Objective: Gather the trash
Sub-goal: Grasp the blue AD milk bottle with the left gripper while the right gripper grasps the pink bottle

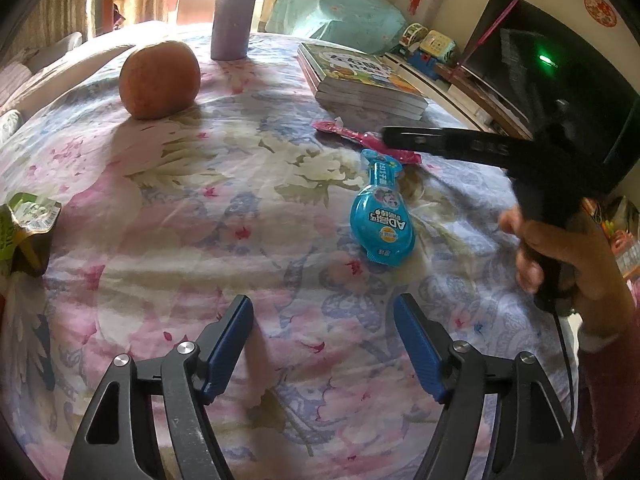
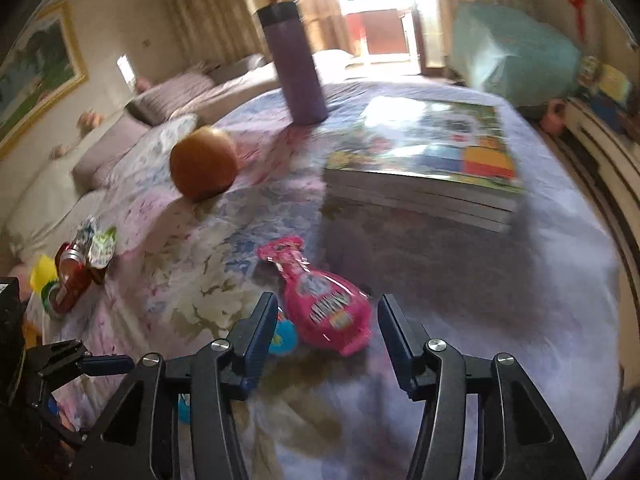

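Pink snack wrapper [image 2: 320,300] lies flat on the floral bedsheet [image 2: 192,304], just ahead of the right gripper [image 2: 326,344], whose jaws gape with nothing between them. It looks light, crinkly and slippery (likely empty), so pinching its bulging middle seems safest; the left gripper [image 1: 324,344] is also released, near the blue wrapper [image 1: 380,216].

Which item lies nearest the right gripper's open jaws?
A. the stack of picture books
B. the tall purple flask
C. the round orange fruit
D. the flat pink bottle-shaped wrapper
D: the flat pink bottle-shaped wrapper lies on the floral cloth just ahead of the right gripper, untouched.
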